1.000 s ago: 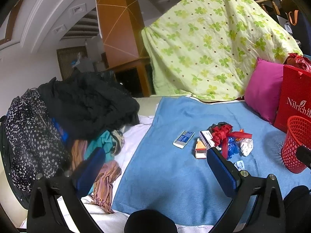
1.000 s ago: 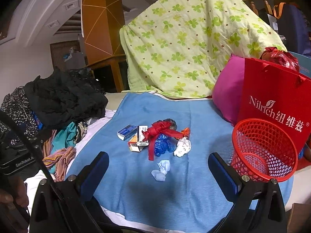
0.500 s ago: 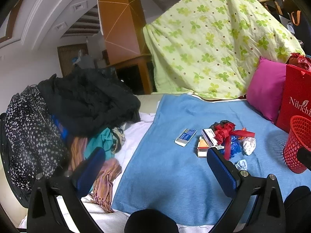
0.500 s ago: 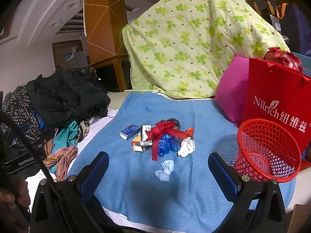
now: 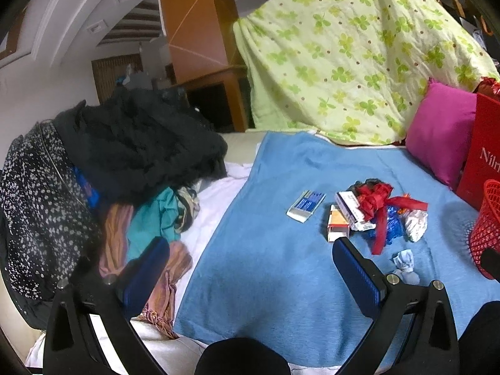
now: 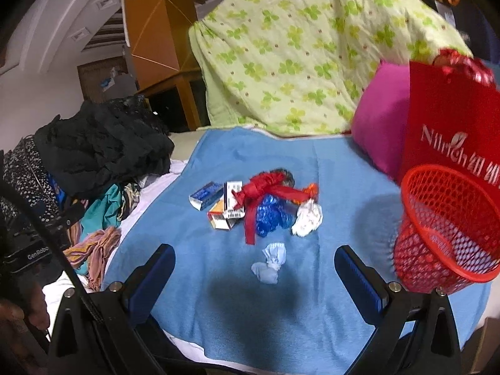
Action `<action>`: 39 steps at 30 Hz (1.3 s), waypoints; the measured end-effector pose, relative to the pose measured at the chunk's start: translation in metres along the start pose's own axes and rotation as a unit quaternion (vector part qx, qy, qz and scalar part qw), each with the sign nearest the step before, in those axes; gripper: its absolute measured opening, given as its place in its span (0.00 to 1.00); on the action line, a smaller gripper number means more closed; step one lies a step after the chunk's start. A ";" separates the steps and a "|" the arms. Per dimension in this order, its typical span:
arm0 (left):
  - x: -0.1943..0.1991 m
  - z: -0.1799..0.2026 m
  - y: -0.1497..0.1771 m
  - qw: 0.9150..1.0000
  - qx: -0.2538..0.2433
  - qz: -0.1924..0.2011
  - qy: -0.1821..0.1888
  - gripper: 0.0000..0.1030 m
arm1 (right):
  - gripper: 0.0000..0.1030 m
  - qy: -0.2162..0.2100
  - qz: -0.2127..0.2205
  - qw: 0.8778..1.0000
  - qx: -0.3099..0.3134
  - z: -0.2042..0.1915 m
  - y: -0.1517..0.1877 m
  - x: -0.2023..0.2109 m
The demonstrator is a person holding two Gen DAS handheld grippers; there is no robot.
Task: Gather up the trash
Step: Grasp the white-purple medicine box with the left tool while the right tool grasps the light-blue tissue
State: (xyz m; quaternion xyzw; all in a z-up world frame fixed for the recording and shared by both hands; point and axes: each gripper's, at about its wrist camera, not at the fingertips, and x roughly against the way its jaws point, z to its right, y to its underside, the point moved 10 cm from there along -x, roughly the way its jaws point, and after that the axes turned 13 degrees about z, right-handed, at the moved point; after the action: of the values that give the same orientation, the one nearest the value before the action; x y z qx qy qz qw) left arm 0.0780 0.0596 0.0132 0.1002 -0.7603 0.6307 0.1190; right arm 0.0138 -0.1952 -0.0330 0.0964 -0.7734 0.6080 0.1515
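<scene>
Trash pile point(image 6: 259, 206) on blue blanket point(image 6: 328, 306), red mesh basket point(image 6: 447, 231) at its right (upright), left gripper point(image 5: 250, 262) and right gripper point(image 6: 254, 268) both spread wide, holding nothing.

Left hand-held gripper point(image 5: 250, 268) hangs wide open above the blue blanket point(image 5: 281, 281) — trash pile point(image 5: 372, 215) ahead, red basket point(image 5: 486, 231) beside it.

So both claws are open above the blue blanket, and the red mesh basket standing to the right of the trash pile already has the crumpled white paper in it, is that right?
Not quite: the crumpled white paper still lies on the blue blanket at the edge of the trash pile, as the right wrist view shows. The red mesh basket does stand to the right, and the left claw and right claw are open.
</scene>
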 end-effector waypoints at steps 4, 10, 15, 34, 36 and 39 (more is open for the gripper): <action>-0.026 0.000 0.015 1.000 0.002 -0.020 0.004 1.00 | 1.00 -0.008 -0.010 1.000 -0.010 0.004 0.013 -0.024; -0.079 0.006 0.039 0.997 0.018 -0.067 0.031 1.00 | 0.79 -0.026 -0.057 0.997 -0.041 0.011 0.044 -0.096; -0.122 0.017 0.047 0.990 0.052 -0.108 0.069 1.00 | 0.63 -0.018 -0.136 0.988 -0.066 0.019 0.090 -0.165; -0.293 0.201 0.055 0.916 0.152 -0.288 0.234 0.53 | 0.28 -0.046 -0.135 0.988 -0.067 0.066 0.106 -0.131; -0.296 0.209 0.053 0.913 0.160 -0.290 0.238 0.39 | 0.28 -0.047 -0.133 0.988 -0.068 0.069 0.105 -0.128; -0.288 0.217 0.045 0.918 0.148 -0.273 0.247 0.36 | 0.28 -0.046 -0.127 0.988 -0.072 0.070 0.104 -0.123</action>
State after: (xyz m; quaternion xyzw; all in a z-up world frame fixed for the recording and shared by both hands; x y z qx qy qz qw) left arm 0.3266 -0.1446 -0.1560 0.1616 -0.5478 0.6834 0.4547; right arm 0.0861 -0.2424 -0.1865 0.2102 -0.8026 0.5219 0.1982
